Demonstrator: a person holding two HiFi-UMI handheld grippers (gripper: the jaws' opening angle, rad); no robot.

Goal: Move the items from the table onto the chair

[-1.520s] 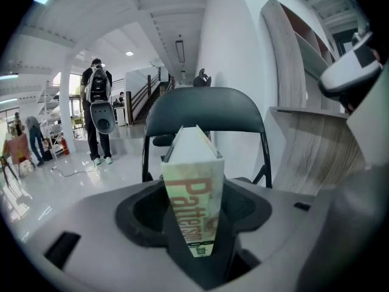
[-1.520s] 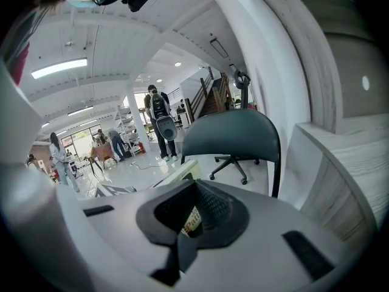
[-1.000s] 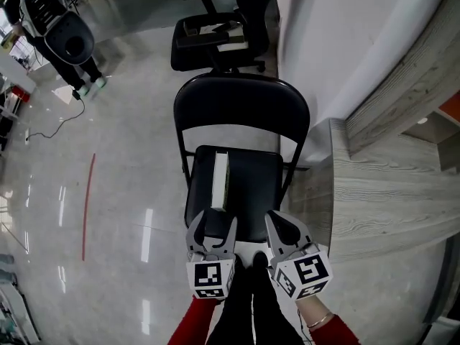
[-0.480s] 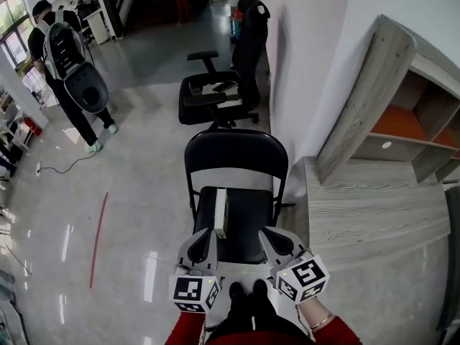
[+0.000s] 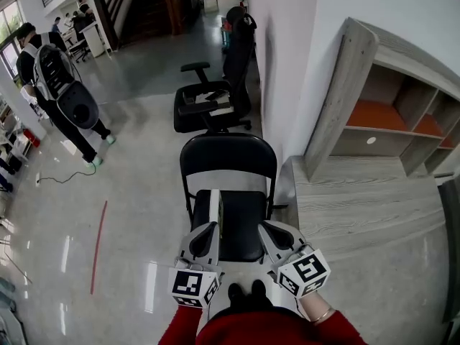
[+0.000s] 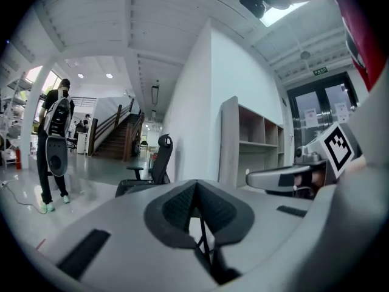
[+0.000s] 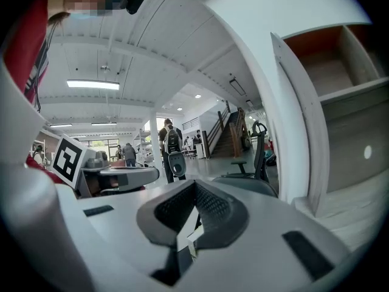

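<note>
A black folding chair (image 5: 228, 153) stands in front of me in the head view. A long white box-like item (image 5: 215, 210) lies on the left part of its seat (image 5: 248, 221), pointing front to back. My left gripper (image 5: 207, 228) hovers at the seat's near edge, just short of the item's near end, shut with nothing in it. My right gripper (image 5: 270, 228) is level with it over the seat's right front corner, also shut and empty. In the left gripper view the left gripper's (image 6: 196, 185) pads meet; the right gripper (image 7: 194, 186) shows the same in its own view.
A black office chair (image 5: 205, 106) stands behind the folding chair. A person with a backpack (image 5: 57, 85) stands at the far left. A white wall and a wooden shelf unit (image 5: 388, 121) on a grey wood platform (image 5: 359, 207) are at the right. The floor is glossy.
The left gripper's jaws, open around the white item's near end a second ago, have shut and drawn back slightly. The item stays on the seat. The head view has tilted upward.
</note>
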